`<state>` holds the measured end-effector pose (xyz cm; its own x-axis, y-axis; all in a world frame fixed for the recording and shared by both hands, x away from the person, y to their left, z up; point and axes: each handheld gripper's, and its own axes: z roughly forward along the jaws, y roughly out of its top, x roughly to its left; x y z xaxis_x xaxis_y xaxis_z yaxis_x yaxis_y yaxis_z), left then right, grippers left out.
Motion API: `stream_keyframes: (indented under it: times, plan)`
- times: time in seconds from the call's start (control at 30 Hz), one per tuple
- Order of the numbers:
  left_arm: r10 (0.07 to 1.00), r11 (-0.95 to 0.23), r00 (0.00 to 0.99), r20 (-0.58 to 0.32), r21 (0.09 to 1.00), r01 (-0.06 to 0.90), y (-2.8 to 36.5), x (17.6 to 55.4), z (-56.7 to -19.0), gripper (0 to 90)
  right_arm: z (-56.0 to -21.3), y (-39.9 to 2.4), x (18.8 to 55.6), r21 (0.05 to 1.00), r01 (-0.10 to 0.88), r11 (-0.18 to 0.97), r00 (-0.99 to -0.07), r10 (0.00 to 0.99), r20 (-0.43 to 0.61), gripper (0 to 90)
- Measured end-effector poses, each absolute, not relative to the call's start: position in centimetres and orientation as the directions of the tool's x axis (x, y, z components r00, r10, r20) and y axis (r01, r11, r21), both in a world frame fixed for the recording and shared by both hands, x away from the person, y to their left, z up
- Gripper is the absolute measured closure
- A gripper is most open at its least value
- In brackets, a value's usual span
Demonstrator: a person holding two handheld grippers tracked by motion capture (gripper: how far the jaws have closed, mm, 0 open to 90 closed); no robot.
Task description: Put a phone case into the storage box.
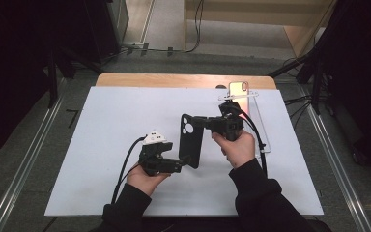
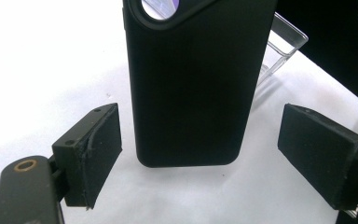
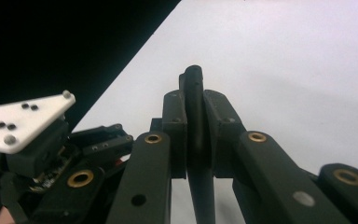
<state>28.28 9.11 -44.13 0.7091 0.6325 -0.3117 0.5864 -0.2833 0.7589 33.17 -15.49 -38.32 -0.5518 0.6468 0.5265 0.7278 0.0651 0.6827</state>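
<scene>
Black was the one phone case [image 1: 191,140], pinched edge-on by the right gripper [image 1: 204,122]. The left gripper [image 1: 186,160] stood wide open around its lower end, pads [image 2: 103,151] apart from it. One clear stand [image 1: 251,104] bore one phone [image 1: 237,88].

Black phone case [image 1: 192,141], white table [image 1: 106,145] — black grippers, one grey-white plate [image 1: 155,138].

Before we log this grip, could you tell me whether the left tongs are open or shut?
Open: in the left gripper view the left tongs stand apart on both sides of the black phone case, pads clear of it.
</scene>
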Motion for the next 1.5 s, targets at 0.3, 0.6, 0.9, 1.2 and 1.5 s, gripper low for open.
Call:
stream_keyframes:
  times: [0.3,0.6,0.9,1.2,1.5]
  plan:
    - [0.604,-0.344,0.724,-0.333,0.71,0.614,10.0,29.4,-42.4,13.7,-38.2,-16.2,33.0,0.701,0.7,0.141,-0.605,0.638,0.476,77.7]
    - [0.555,-0.403,0.773,-0.307,0.713,0.573,10.6,29.8,-41.2,26.4,-38.1,-16.5,32.6,0.744,0.622,0.243,-0.713,0.569,0.41,77.6]
    - [0.516,-0.454,0.823,-0.239,0.738,0.499,11.1,30.4,-39.8,28.5,-37.8,-17.1,32.4,0.754,0.583,0.302,-0.767,0.51,0.388,77.7]
    - [0.427,-0.474,0.862,-0.274,0.743,0.472,11.1,31.6,-38.4,28.5,-37.9,-17.0,32.3,0.762,0.543,0.352,-0.82,0.417,0.392,77.7]
    - [0.331,-0.507,0.897,-0.293,0.747,0.431,10.3,32.8,-38.1,28.7,-38.0,-16.8,32.4,0.763,0.539,0.356,-0.832,0.362,0.419,77.7]
